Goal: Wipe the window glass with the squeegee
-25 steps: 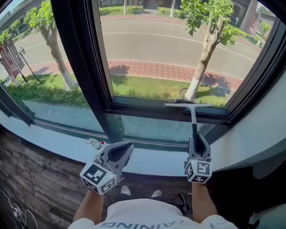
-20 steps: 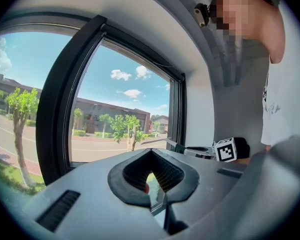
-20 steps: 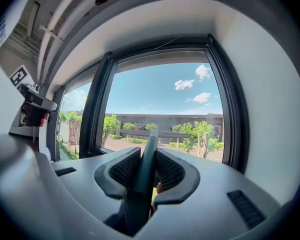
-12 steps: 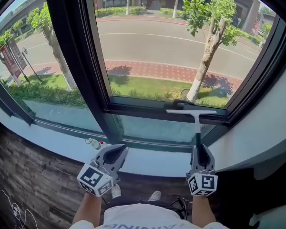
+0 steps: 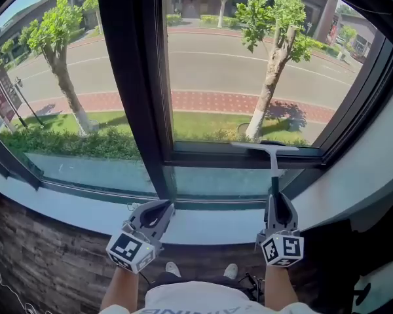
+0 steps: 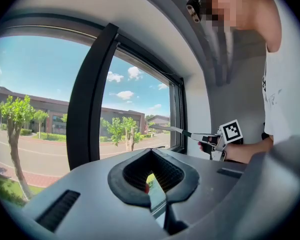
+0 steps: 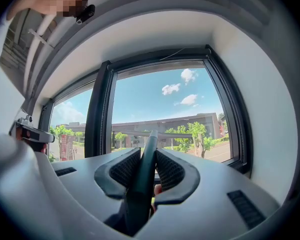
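The squeegee has a pale blade (image 5: 265,146) lying level along the bottom edge of the right window pane (image 5: 249,77), where glass meets the dark lower frame. Its dark handle (image 5: 273,178) runs down into my right gripper (image 5: 276,203), which is shut on it. In the right gripper view the handle (image 7: 142,184) is clamped between the pads, with the blade (image 7: 162,134) beyond. My left gripper (image 5: 154,209) is held low over the sill, shut and empty. The left gripper view shows its tips together (image 6: 151,152), and the squeegee (image 6: 170,129) off to the right.
A thick black mullion (image 5: 134,77) splits the window into two panes. A white sill (image 5: 203,224) runs below the frame, with a small object (image 5: 131,207) on it by my left gripper. A white wall (image 5: 367,169) closes in on the right, and dark floor (image 5: 46,267) lies at lower left.
The squeegee blade has stayed low at the foot of the right pane, dipping slightly toward the lower frame. Both grippers have sunk a little, and the head view has shifted.
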